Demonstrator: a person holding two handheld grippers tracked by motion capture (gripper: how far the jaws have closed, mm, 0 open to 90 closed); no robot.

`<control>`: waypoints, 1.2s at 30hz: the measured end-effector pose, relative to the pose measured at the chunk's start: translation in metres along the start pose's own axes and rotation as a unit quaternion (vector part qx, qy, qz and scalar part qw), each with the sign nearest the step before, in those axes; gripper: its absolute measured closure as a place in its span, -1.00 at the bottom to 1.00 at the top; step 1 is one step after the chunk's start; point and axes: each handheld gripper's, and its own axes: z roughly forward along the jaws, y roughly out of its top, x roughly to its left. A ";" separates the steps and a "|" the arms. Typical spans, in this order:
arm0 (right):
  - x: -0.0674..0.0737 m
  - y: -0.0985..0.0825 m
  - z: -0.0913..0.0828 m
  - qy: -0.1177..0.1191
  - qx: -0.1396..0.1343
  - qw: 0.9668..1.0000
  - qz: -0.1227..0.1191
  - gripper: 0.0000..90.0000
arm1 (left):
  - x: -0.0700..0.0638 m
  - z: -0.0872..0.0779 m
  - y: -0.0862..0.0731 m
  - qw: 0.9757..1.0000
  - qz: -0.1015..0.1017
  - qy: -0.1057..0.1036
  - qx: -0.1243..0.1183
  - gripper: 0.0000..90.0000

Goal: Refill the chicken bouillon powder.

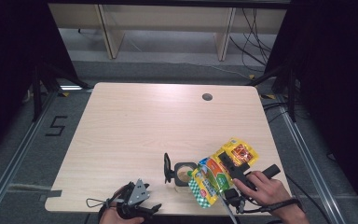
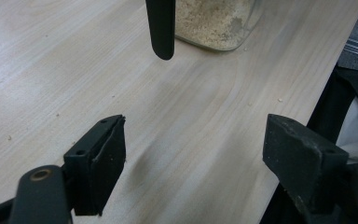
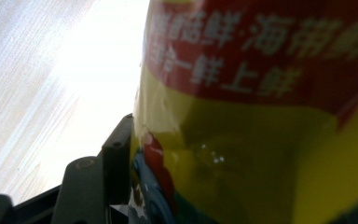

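A yellow snack packet with red and green print is tilted over a small glass jar near the table's front right. My right gripper is shut on the packet, held by a hand coming in from the bottom right. In the right gripper view the packet presses against one black finger; the other finger is hidden. The jar holds beige powder, and its black lid stands open at its left. My left gripper rests at the front edge, open, with bare wood between its jaws.
The light wooden table has a round cable hole at the back right. A black bar hangs down in front of the jar in the left gripper view. Dark floor, cables and stands surround the table.
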 end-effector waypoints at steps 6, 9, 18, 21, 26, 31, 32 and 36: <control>-0.001 0.000 0.000 0.002 -0.003 1.000 -0.005 -0.13 | 0.000 0.000 0.000 1.000 0.000 0.000 0.000 -0.53; 0.000 0.000 0.000 0.003 -0.001 1.000 0.003 -0.13 | 0.000 -0.001 0.000 1.000 0.000 0.002 0.002 -0.53; 0.000 -0.001 -0.001 0.000 -0.002 1.000 0.002 -0.10 | -0.002 0.001 0.001 1.000 -0.006 -0.002 -0.002 -0.53; -0.001 -0.001 -0.002 0.006 0.001 1.000 -0.006 -0.10 | -0.002 0.001 0.001 1.000 -0.005 -0.004 -0.002 -0.53; -0.001 -0.001 -0.003 0.010 -0.002 1.000 -0.006 -0.10 | 0.000 0.001 0.002 1.000 0.007 -0.004 0.004 -0.53; -0.001 -0.001 -0.004 0.009 -0.002 1.000 -0.009 -0.10 | -0.001 0.003 0.002 1.000 -0.001 -0.006 -0.001 -0.53; -0.002 -0.001 -0.004 0.007 -0.003 1.000 -0.010 -0.10 | -0.001 0.003 0.002 1.000 -0.002 -0.006 -0.001 -0.53; -0.001 -0.001 -0.005 0.004 -0.001 1.000 -0.002 -0.10 | -0.001 0.003 0.002 1.000 -0.002 -0.006 -0.002 -0.53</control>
